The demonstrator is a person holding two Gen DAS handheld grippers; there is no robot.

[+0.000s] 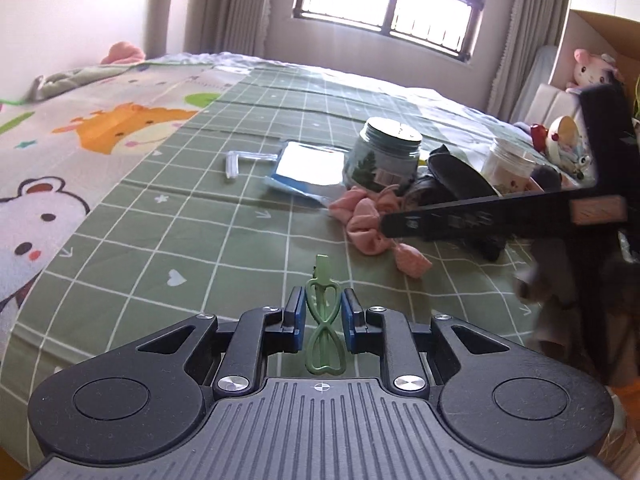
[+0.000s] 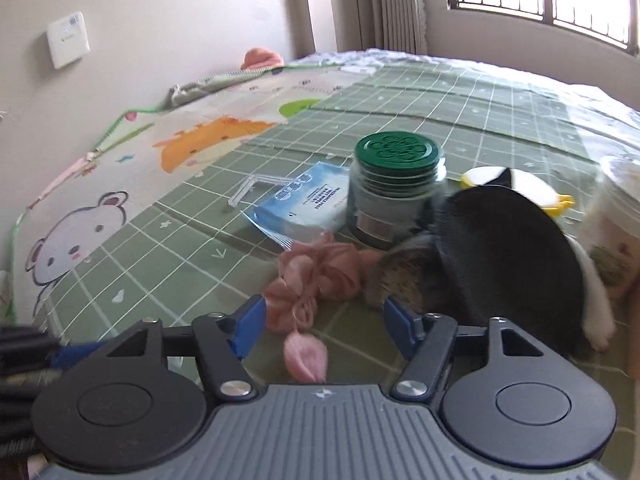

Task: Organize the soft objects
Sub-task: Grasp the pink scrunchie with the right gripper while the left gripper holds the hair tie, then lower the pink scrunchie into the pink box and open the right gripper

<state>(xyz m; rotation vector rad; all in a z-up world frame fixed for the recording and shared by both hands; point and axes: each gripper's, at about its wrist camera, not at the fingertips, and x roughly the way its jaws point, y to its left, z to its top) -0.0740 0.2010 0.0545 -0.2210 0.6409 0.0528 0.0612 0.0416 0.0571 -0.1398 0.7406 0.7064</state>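
My left gripper (image 1: pixel 322 307) is shut on a green hair clip (image 1: pixel 323 324), held upright above the green checked bedsheet (image 1: pixel 200 240). A pink scrunchie (image 1: pixel 366 220) lies ahead to the right; it also shows in the right wrist view (image 2: pixel 316 276). My right gripper (image 2: pixel 324 320) is open, its blue pads either side of the scrunchie's pink bow end (image 2: pixel 306 356). The right gripper's black finger (image 1: pixel 480 216) reaches over the scrunchie in the left wrist view. A black and grey soft item (image 2: pixel 492 252) lies just right of the scrunchie.
A green-lidded glass jar (image 2: pixel 394 188), a blue wipes packet (image 2: pixel 304 204), a clear plastic piece (image 2: pixel 256 186) and a yellow-rimmed item (image 2: pixel 556 200) lie behind. A white tub (image 2: pixel 616 220) stands at the right. Plush toys (image 1: pixel 592 68) sit on a shelf at the right.
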